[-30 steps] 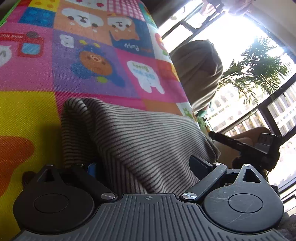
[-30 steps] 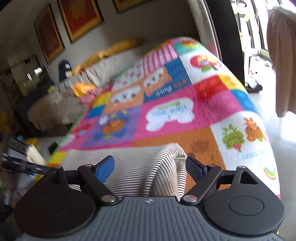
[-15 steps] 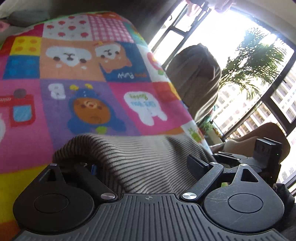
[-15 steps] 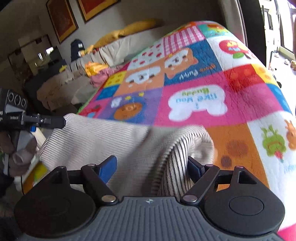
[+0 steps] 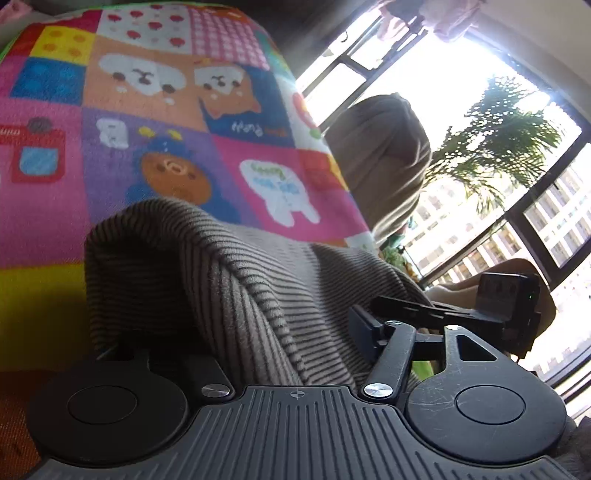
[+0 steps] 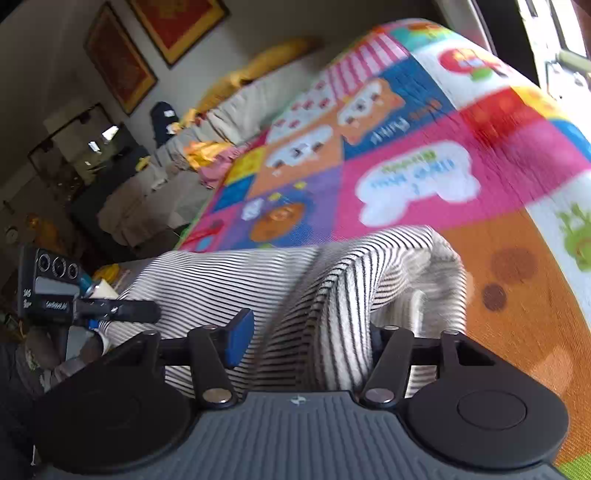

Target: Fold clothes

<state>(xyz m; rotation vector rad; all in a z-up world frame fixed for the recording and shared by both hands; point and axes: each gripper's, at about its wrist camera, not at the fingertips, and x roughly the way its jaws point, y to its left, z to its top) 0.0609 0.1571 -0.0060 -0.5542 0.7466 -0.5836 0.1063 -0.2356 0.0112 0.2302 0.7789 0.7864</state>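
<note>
The left gripper (image 5: 280,339) has its jaws closing on a bunched fold of a striped garment (image 5: 229,280). The cloth fills the gap between the fingers; the right-hand finger presses against it, while the left-hand finger is buried under the fabric, so whether both pads bite yet cannot be told for certain.

The right gripper (image 6: 306,339) is also closing its jaws, with a raised ridge of the same striped garment (image 6: 332,288) standing between them. Its blue-padded finger (image 6: 238,339) sits against the cloth on one side, and the other finger is pushed into the fold on the opposite side (mostly hidden by fabric).

The garment, fine dark and pale stripes, lies at the near edge of a bright patchwork play mat (image 5: 110,147), humped up where each gripper meets it and stretched in a band between them. The mat (image 6: 424,147) carries cartoon squares: dogs, a bear face, a white cloud shape with lettering.

From the left view, the other gripper's arm and its small black camera box (image 5: 506,306) show at the right, in front of large windows (image 5: 535,221) with a leafy plant (image 5: 509,140) and a draped brown cloth (image 5: 384,162). From the right view, framed pictures (image 6: 177,26) hang on a wall behind a cluttered pale sofa (image 6: 240,107).
</note>
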